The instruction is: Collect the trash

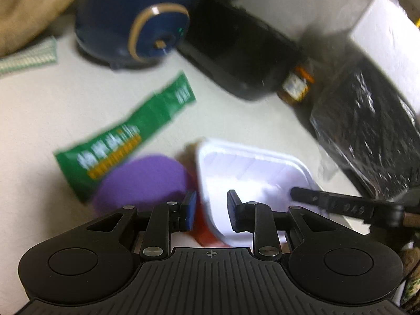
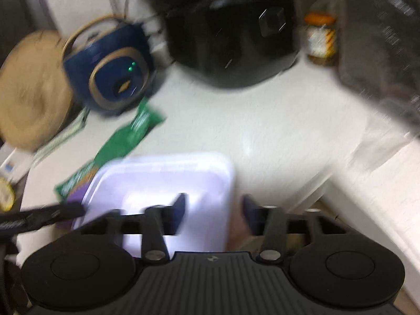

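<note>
My left gripper (image 1: pixel 211 211) hangs over the near left corner of a white plastic tray (image 1: pixel 252 173). The fingers stand partly apart, and the tray's left rim runs up between them; the picture is too smeared for me to tell whether either pad presses on it. Just left of my left finger lies a purple round lid (image 1: pixel 143 181), and under the tray's edge, beneath my fingertips, something red (image 1: pixel 203 229) shows. Further out to the left, a green wrapper (image 1: pixel 126 136) lies flat on the pale counter (image 1: pixel 52 105), its near end tucked under the purple lid.

My right gripper (image 2: pixel 214 210) is over the same tray's right edge (image 2: pixel 162 183). Its fingers are moderately apart: the left one sits above the tray's floor, the right one outside the rim over the counter. No pad looks pressed against the plastic, though blur hides the detail.

Ahead of both pairs of fingers stand a navy blue appliance (image 1: pixel 134 21) with a gold ring, a black appliance (image 1: pixel 236 52), and a small jar with an orange cap (image 1: pixel 295 85). To the far right is a black crinkled bag (image 1: pixel 367 131).
</note>
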Motion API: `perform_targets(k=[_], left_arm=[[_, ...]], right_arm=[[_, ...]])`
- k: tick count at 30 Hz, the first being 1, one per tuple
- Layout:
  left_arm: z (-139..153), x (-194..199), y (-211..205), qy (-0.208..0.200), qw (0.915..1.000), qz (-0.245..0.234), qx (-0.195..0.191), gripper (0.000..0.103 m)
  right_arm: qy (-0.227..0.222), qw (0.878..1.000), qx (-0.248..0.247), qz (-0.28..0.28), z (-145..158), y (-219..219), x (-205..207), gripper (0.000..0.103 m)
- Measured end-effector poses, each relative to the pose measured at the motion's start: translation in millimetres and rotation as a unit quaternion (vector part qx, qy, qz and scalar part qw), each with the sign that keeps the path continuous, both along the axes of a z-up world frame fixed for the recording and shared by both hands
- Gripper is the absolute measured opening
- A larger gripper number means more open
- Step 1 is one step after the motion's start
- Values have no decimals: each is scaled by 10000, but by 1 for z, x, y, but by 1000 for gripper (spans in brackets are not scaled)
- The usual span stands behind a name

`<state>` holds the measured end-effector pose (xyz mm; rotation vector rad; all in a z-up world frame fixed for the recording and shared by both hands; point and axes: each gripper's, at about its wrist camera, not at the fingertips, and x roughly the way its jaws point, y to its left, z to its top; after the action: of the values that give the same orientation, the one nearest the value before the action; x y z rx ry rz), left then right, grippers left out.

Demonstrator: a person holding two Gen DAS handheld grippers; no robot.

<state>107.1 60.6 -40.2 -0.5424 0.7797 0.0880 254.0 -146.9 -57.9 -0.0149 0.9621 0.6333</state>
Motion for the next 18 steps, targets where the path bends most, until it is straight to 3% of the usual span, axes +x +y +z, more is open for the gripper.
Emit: perform_targets(k=[4, 9, 14, 18], left_arm=[[4, -23, -3, 100, 9999, 28, 13, 38], [8, -81, 19, 300, 9990, 179, -275, 36], [8, -138, 46, 352, 9936, 1050, -215, 36], [8, -172, 67, 308, 9806, 1926, -179, 36]], right_arm=[[-268, 9984, -340, 378, 0, 17, -22, 39], [0, 9947, -161, 1014, 8, 35, -40, 39], [174, 9835, -12, 1803, 5, 82, -62, 40], [132, 9712, 79, 2380, 7, 130, -82, 41]])
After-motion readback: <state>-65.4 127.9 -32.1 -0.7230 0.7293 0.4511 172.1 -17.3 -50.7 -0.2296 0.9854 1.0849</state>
